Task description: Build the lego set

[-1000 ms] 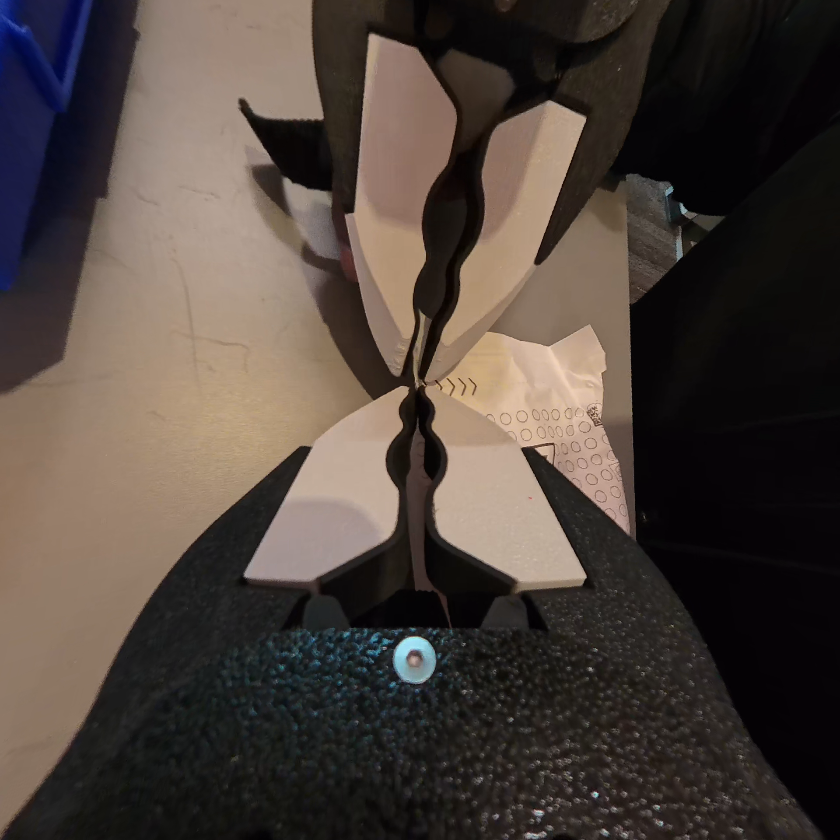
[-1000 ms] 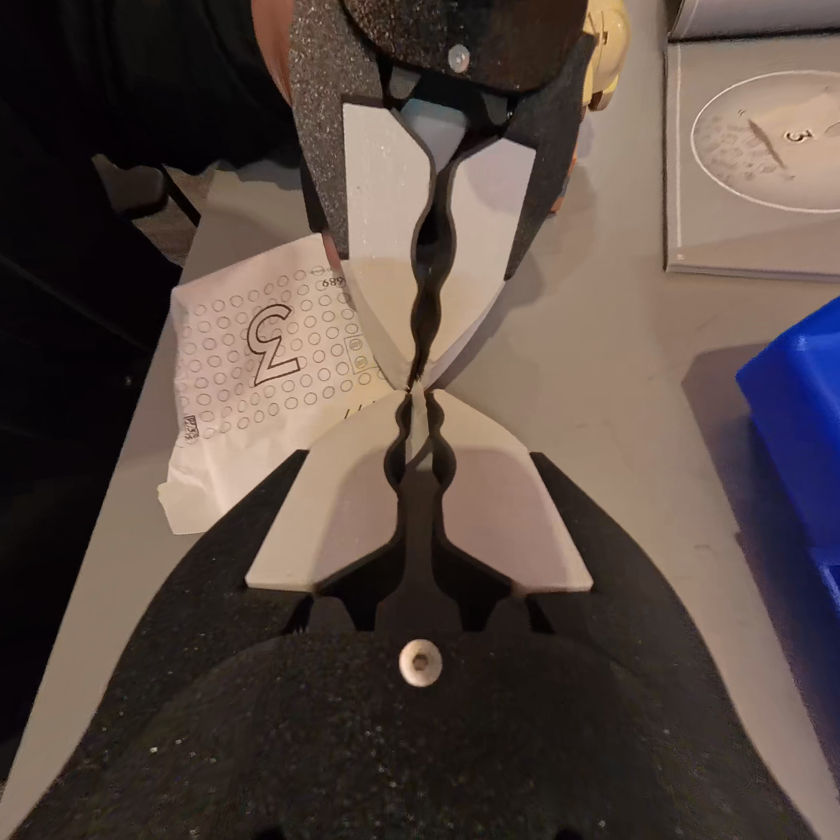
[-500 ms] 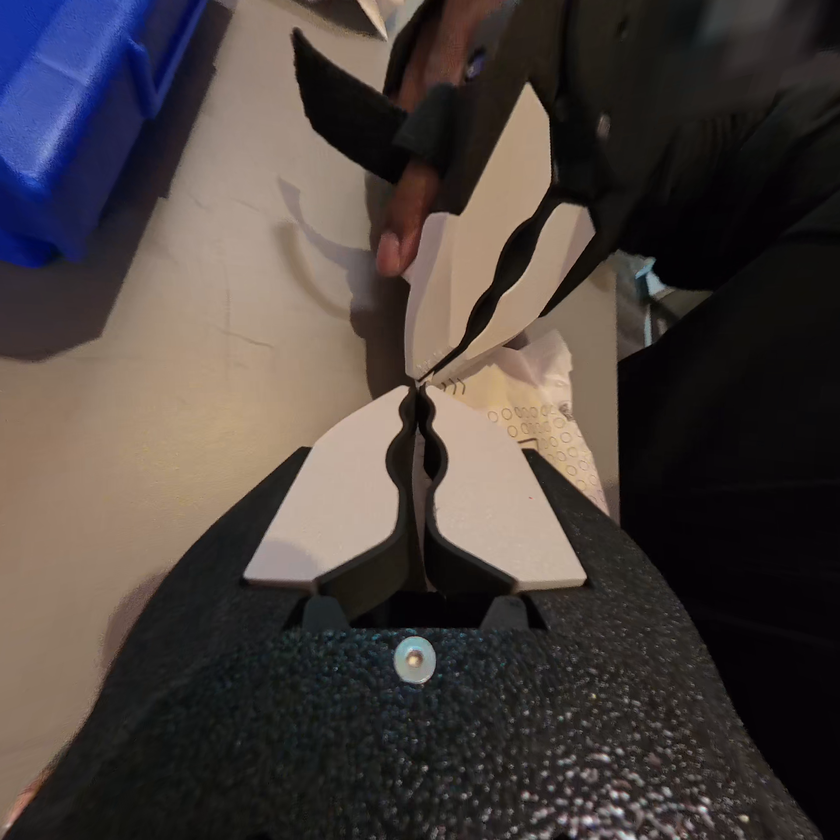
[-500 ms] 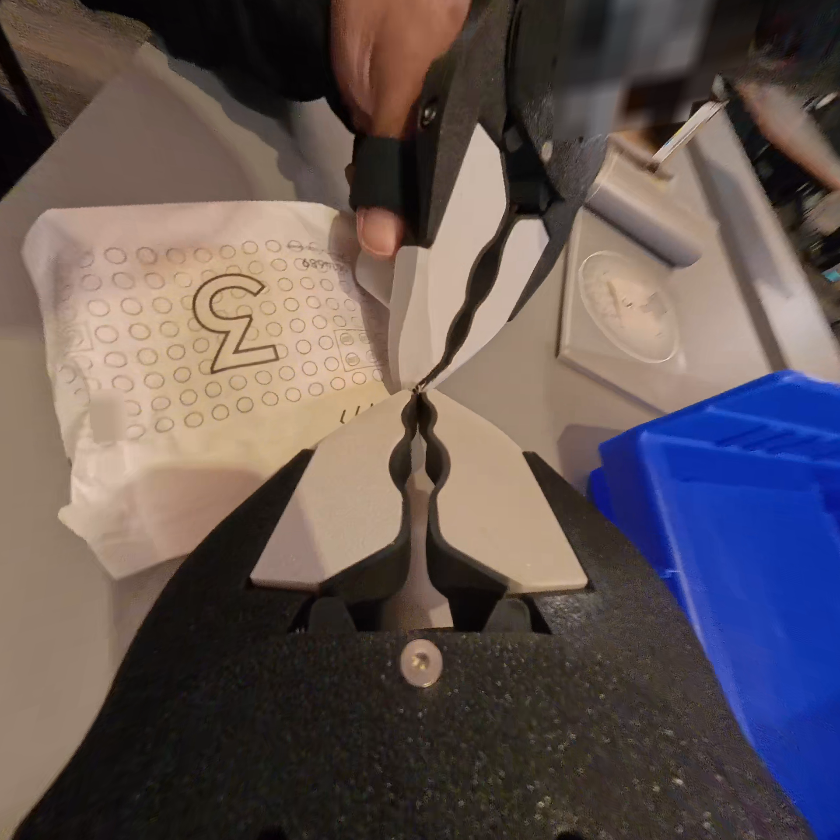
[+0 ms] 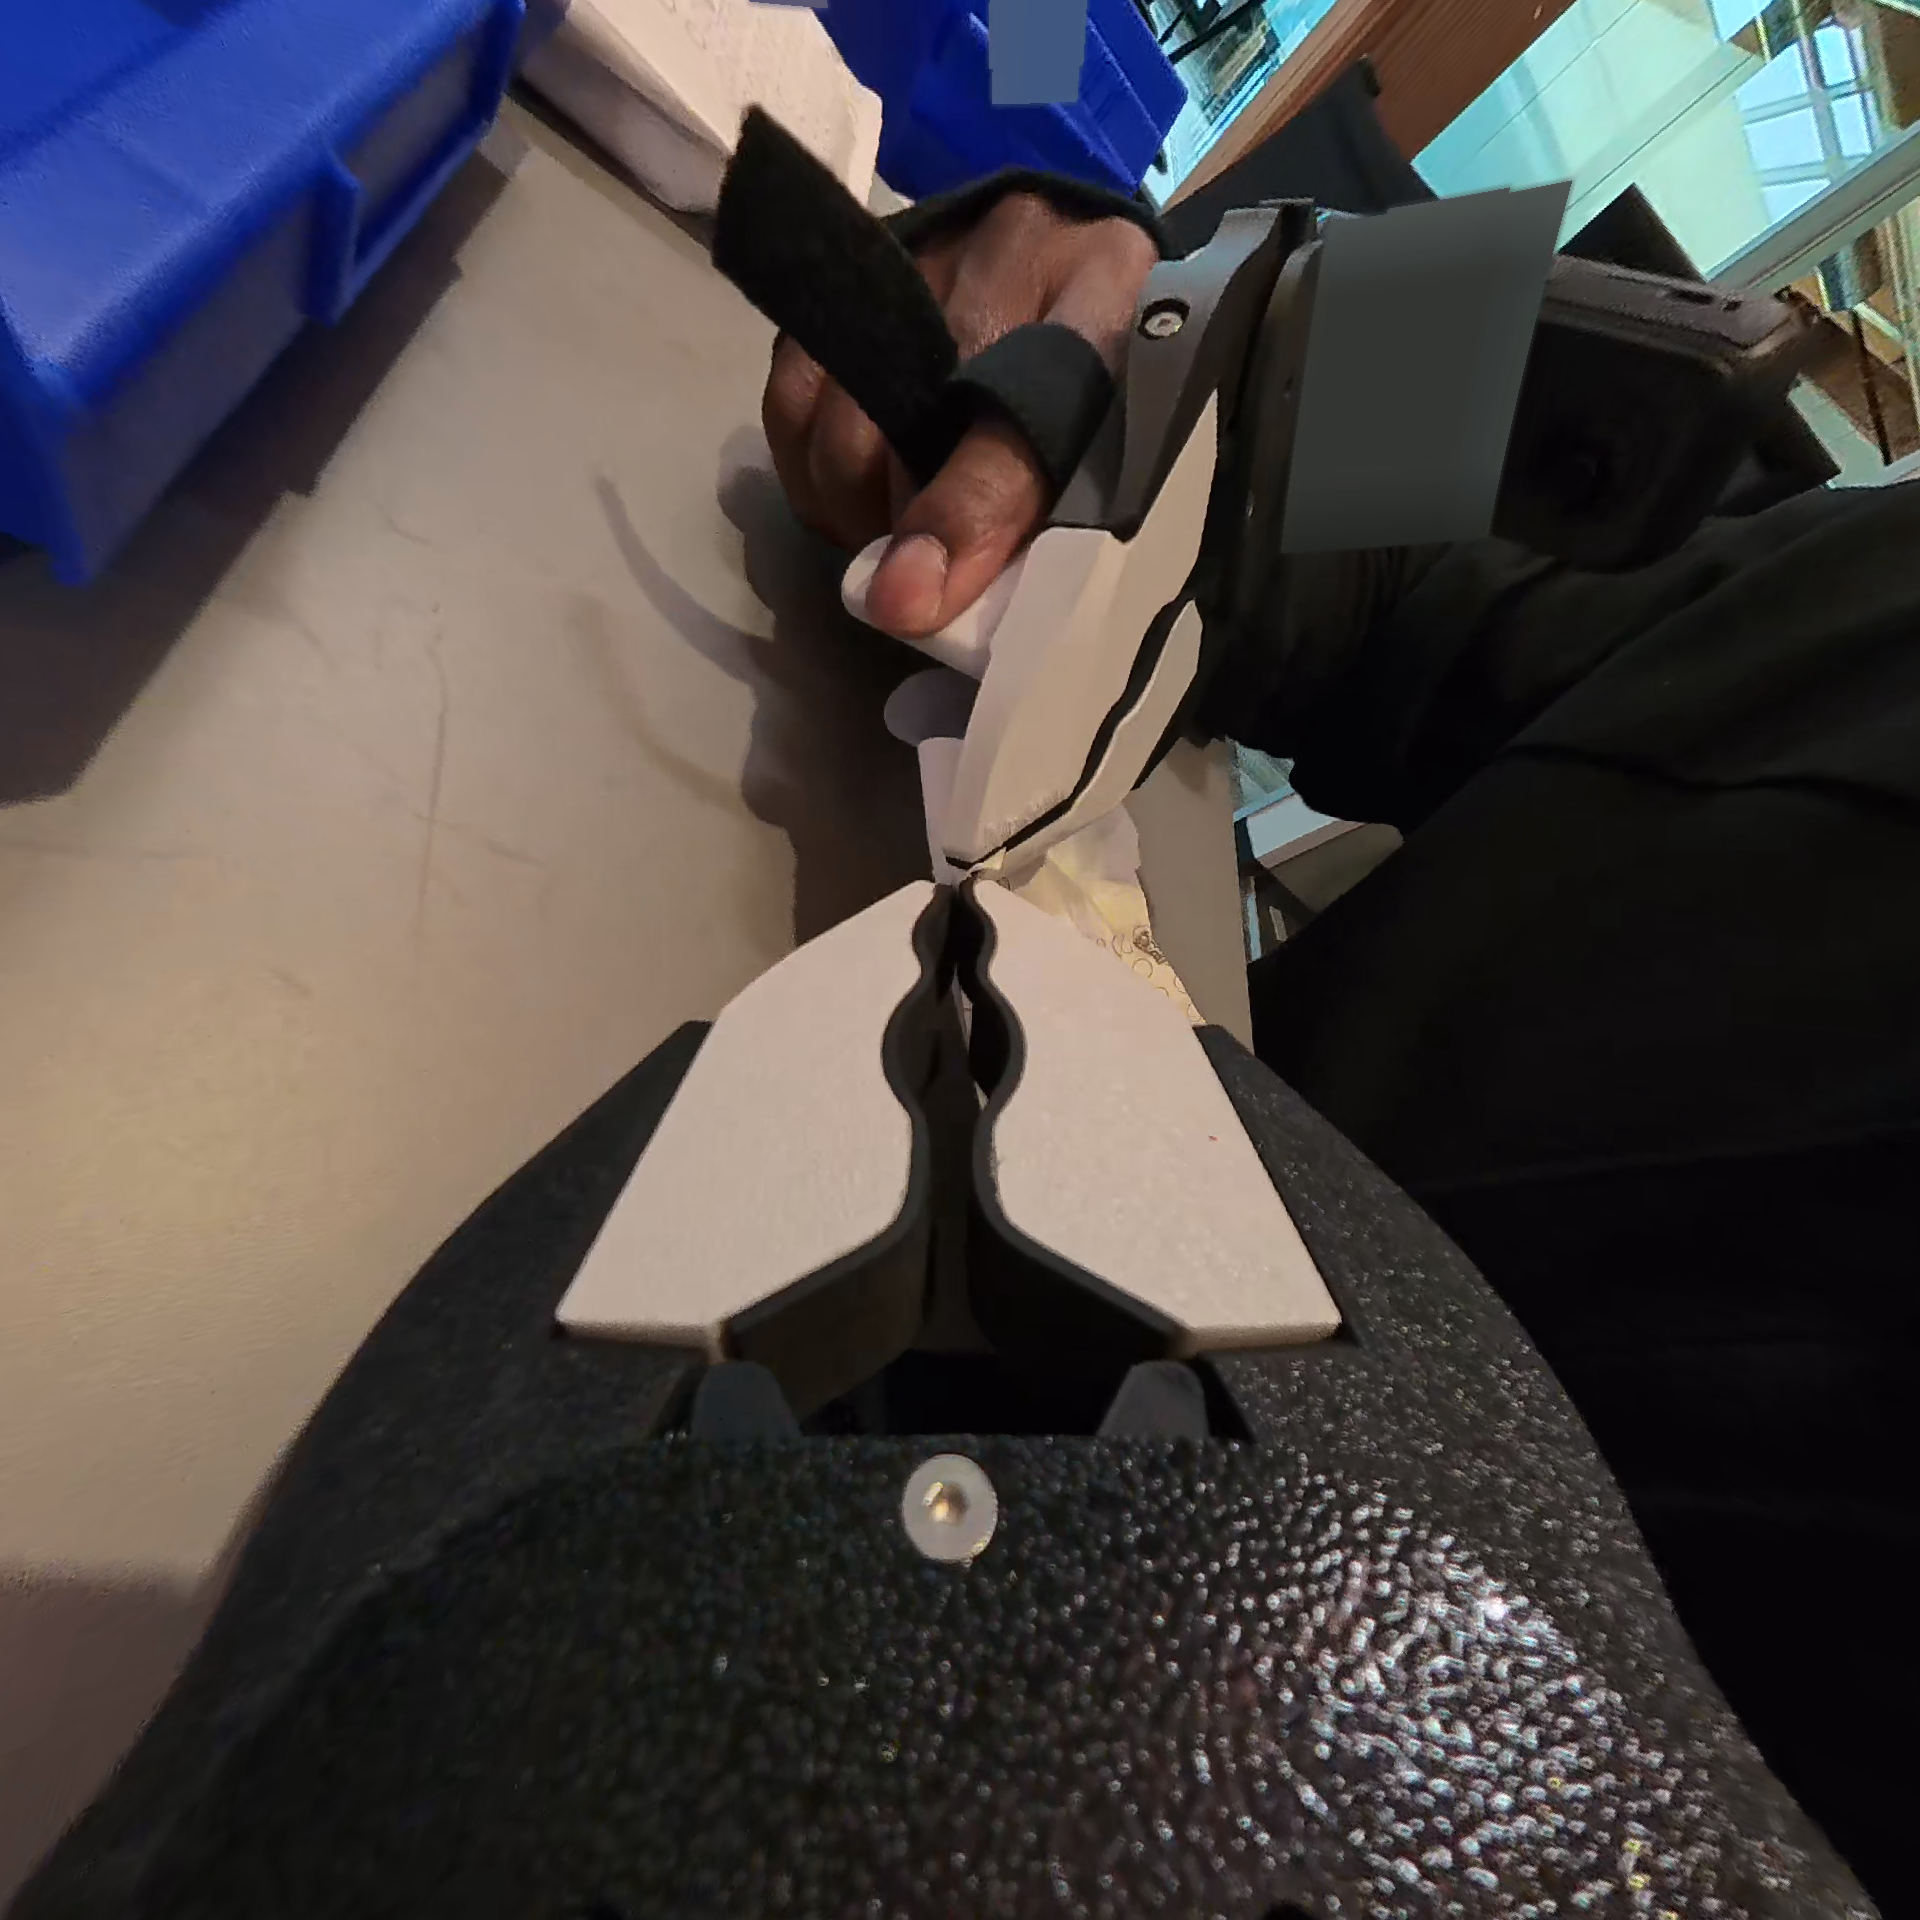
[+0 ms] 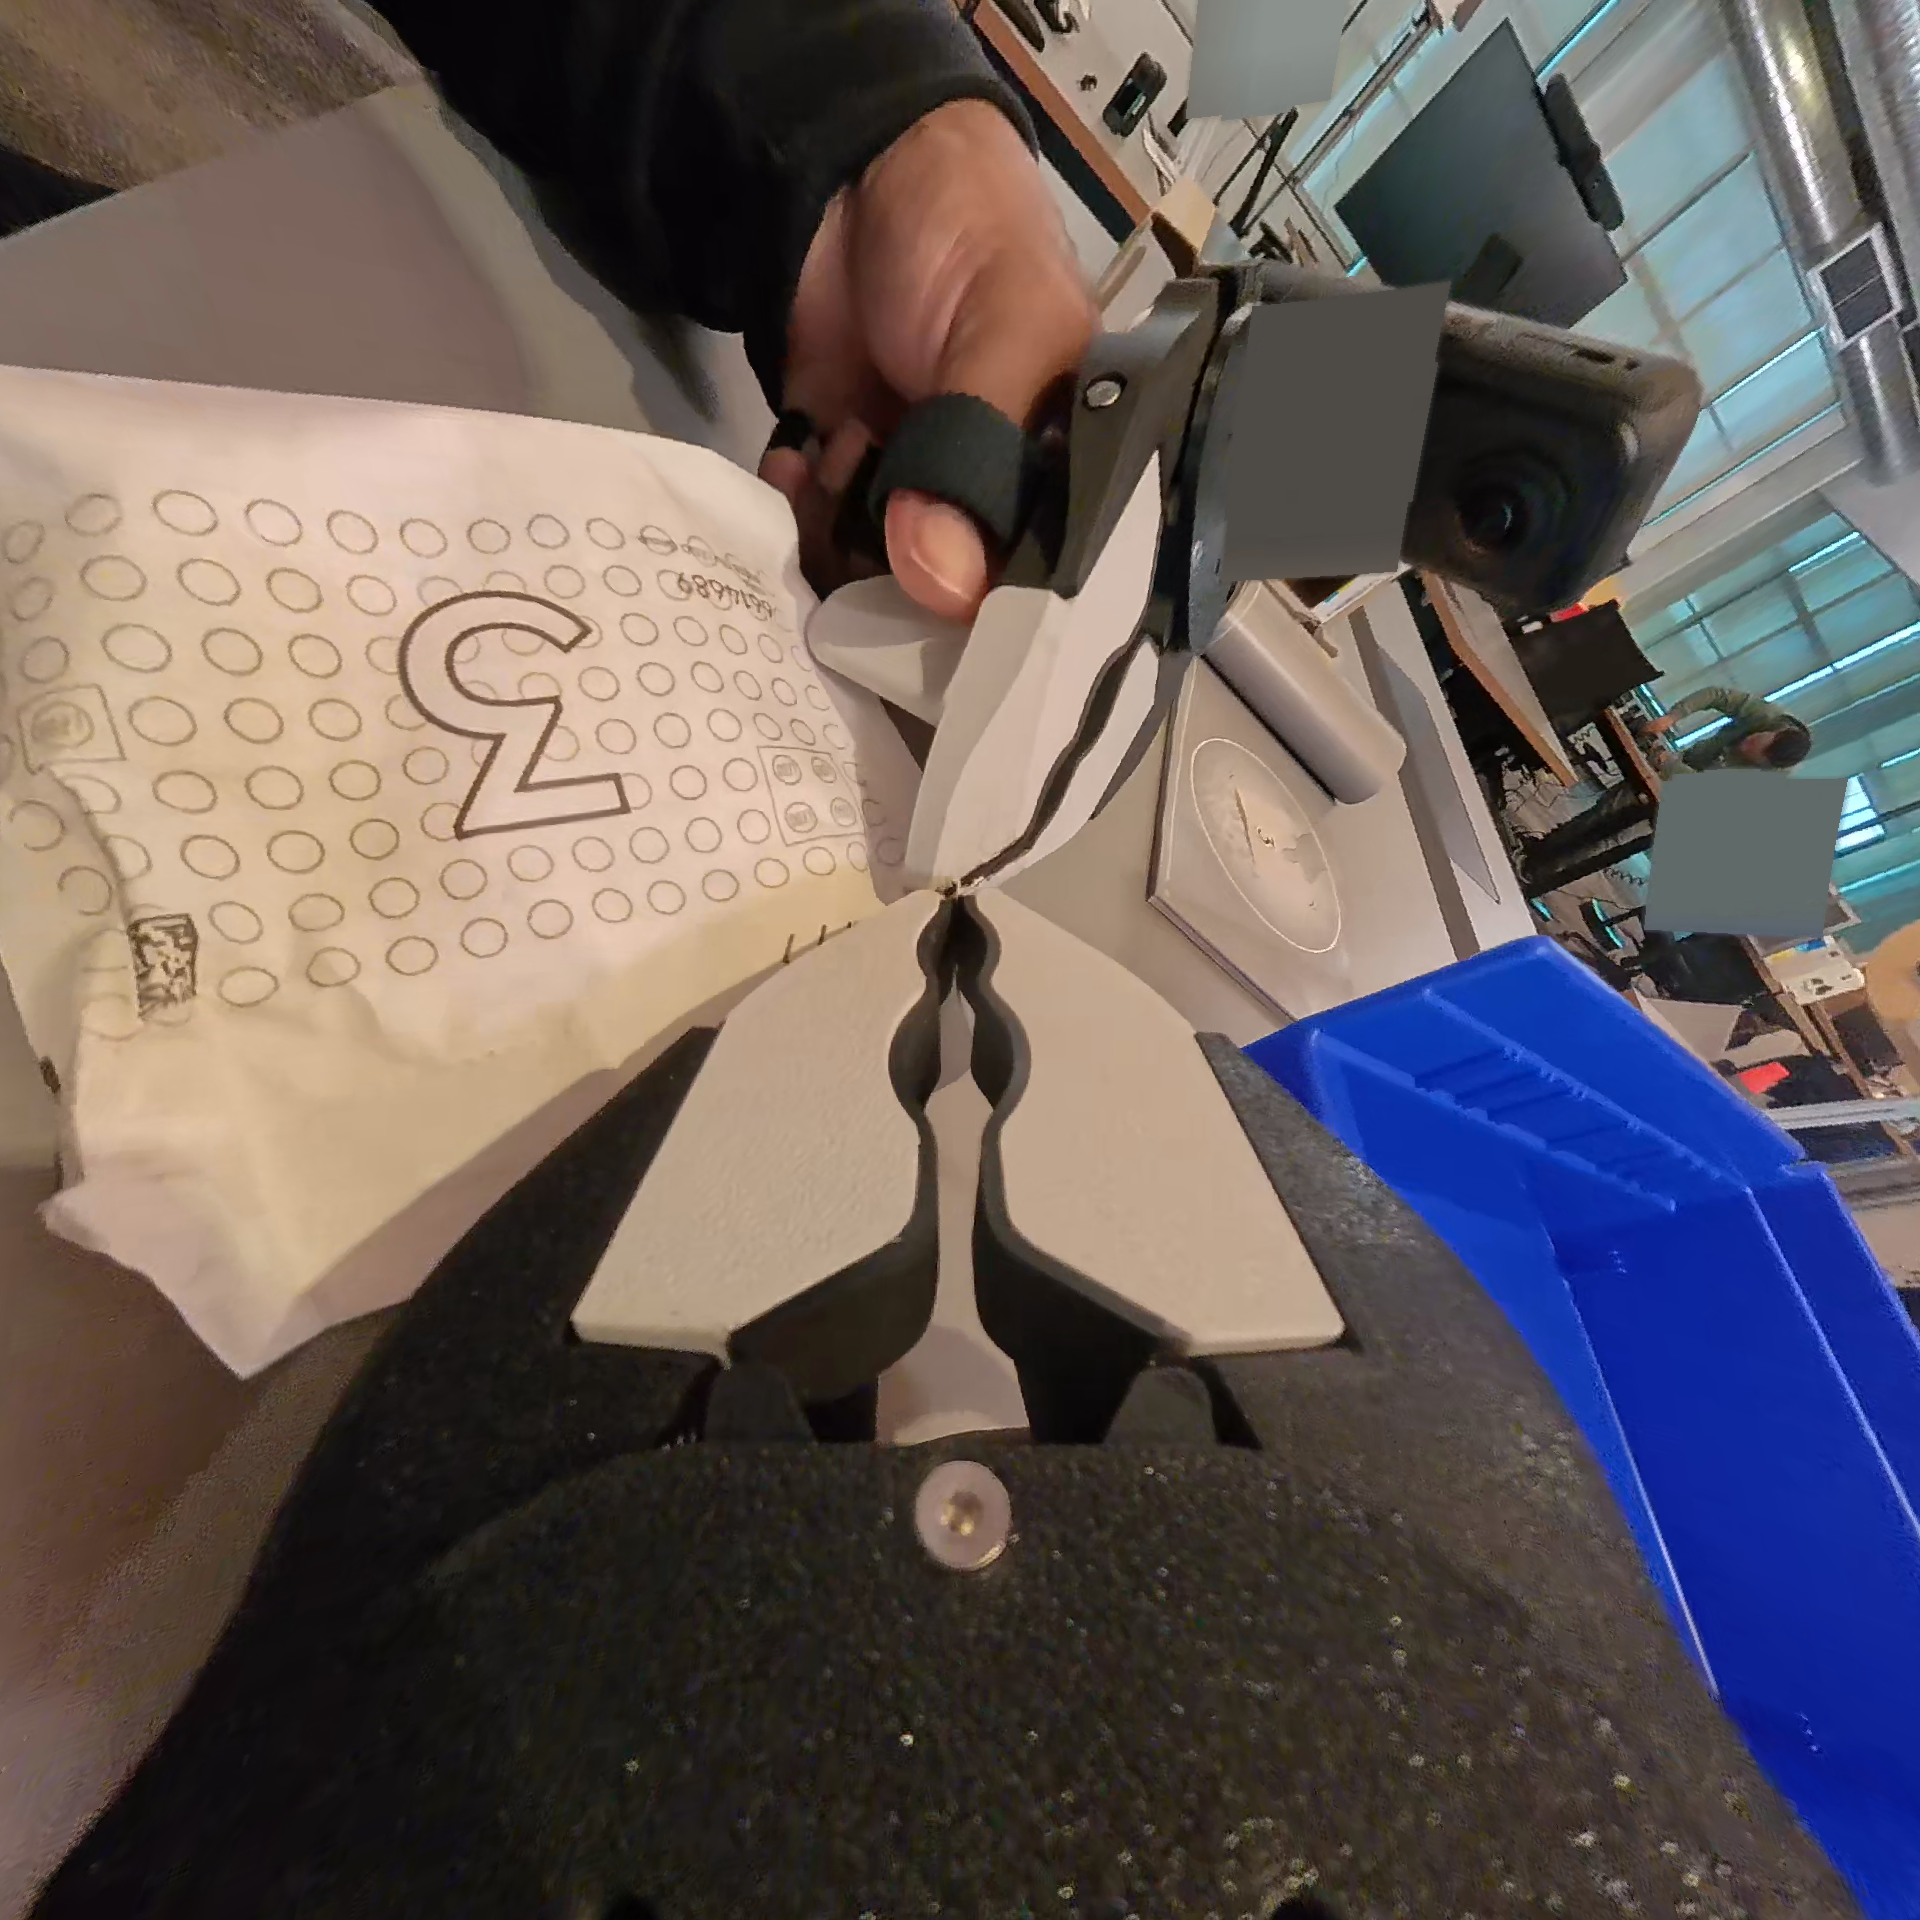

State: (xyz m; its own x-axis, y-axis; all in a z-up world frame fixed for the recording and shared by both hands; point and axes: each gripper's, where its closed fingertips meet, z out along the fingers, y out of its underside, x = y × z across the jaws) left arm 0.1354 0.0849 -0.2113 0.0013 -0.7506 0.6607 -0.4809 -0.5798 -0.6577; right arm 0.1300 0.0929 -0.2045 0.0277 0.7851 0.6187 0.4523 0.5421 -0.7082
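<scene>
Beige tabletop (image 5: 312,831) filled the left side of the left wrist view, with blue plastic bins (image 5: 187,260) along its far edge and a white block (image 5: 707,104) between them; windows and wooden panelling showed at the upper right. The left gripper (image 5: 954,886) occupied the foreground, its two pale fingers (image 5: 810,1122) closed tip to tip on the top edge of a white paper bag (image 5: 1081,894), which hung to the right just behind the tips. The right gripper (image 5: 982,854) came in from above at a tilt, tips almost touching those of the left, also closed on the same edge of the bag. A hand (image 5: 935,416) in a dark sleeve held it, one finger through a black strap (image 5: 831,291). In the right wrist view, a workshop with monitors and large windows lay beyond the grey table (image 6: 312,260). The right gripper (image 6: 954,904) was in the foreground, fingers (image 6: 790,1143) shut on the bag edge. The bag (image 6: 364,779), printed with rows of small circles and a large outlined figure, spread out to the left of the tips, above the table. The left gripper (image 6: 961,883) met it tip to tip from above, held by a hand (image 6: 935,343). A blue bin (image 6: 1610,1195) stood at the right, and a grey booklet (image 6: 1268,831) with a printed circle lay behind the tips.
</scene>
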